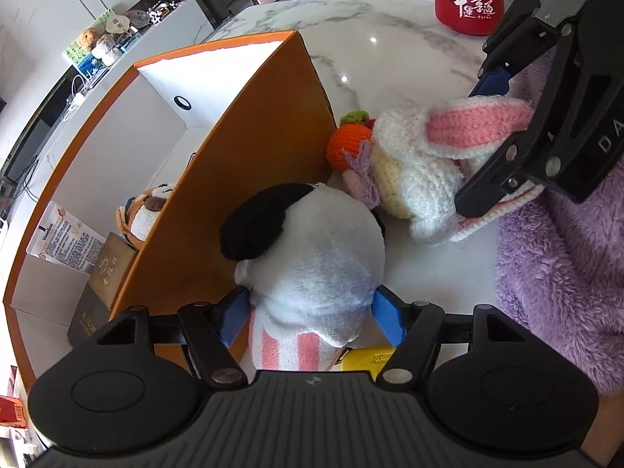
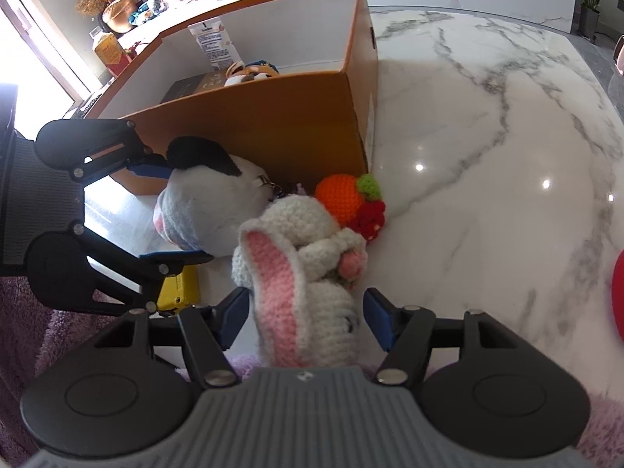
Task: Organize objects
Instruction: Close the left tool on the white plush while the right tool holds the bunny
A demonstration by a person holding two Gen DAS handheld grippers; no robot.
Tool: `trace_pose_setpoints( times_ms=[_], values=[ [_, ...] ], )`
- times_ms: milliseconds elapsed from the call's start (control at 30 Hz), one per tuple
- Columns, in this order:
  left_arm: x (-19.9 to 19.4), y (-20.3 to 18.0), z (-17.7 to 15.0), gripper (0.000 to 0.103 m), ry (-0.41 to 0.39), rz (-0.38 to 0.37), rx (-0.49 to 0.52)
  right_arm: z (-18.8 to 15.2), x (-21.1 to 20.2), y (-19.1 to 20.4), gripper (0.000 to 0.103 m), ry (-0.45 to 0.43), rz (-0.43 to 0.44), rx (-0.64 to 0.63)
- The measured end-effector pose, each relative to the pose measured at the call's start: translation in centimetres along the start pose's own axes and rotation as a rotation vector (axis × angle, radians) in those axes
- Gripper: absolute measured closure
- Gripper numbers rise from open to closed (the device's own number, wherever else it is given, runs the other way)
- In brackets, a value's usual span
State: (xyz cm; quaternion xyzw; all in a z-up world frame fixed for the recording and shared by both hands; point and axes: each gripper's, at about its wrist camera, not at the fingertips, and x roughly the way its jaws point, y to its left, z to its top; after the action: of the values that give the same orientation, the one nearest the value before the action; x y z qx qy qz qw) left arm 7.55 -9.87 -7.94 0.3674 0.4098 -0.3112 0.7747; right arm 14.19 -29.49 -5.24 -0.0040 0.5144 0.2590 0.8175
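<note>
A white plush dog [image 1: 312, 257] with a black ear and a pink-striped body lies on the marble table against the orange box [image 1: 241, 148]. My left gripper [image 1: 311, 302] is open, with a blue pad on each side of the plush's lower part. The right wrist view shows the same: the left gripper [image 2: 183, 210] straddles the plush dog [image 2: 202, 210]. A crocheted white bunny [image 2: 312, 273] with pink ears lies beside it. An orange crochet fruit [image 2: 339, 199] sits at its far end. My right gripper [image 2: 306, 300] is open around the bunny, with small gaps at both pads.
The orange box [image 2: 273, 124] holds a small brown plush [image 2: 249, 72], a dark flat box [image 2: 187, 85] and a white tube [image 2: 214, 43]. A yellow object [image 2: 179, 288] lies by the plush dog. A red mug [image 1: 468, 0] stands at the far right. Purple fleece sleeve [image 1: 553, 273] fills the right.
</note>
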Motion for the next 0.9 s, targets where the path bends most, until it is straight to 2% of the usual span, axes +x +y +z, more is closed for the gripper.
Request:
trace_pose_setpoints(
  times_ms=[167,400,433,500,700,800,900],
  values=[
    [0.3,-0.7,-0.1,0.024,0.000,0.036,-0.013,0.2,0.8,1.0,0.035,0.014,-0.015,-0.046],
    [0.3,-2.1,-0.3,0.029,-0.014,0.109,-0.023,0.0,1.1,1.4,0.042,0.025,-0.034,-0.070],
    [0.2,-2.1,-0.3,0.031,-0.016,0.117,-0.037,0.0,1.1,1.4,0.043,0.024,-0.037,-0.071],
    [0.1,-1.9,-0.1,0.033,-0.019,0.127,-0.077,-0.1,1.0,1.5,0.056,0.030,-0.045,-0.070],
    [-1.9,-1.8,-0.7,0.035,-0.061,0.140,-0.202,-0.7,0.2,1.9,0.057,0.003,-0.062,-0.077],
    [-3.4,-1.2,-0.9,0.035,-0.091,0.123,-0.283,-1.0,-0.7,1.7,0.057,-0.024,-0.043,-0.056],
    [-4.8,-1.1,-1.0,0.035,-0.123,0.137,-0.327,-1.3,-1.8,1.9,0.057,-0.047,-0.029,-0.037]
  ],
)
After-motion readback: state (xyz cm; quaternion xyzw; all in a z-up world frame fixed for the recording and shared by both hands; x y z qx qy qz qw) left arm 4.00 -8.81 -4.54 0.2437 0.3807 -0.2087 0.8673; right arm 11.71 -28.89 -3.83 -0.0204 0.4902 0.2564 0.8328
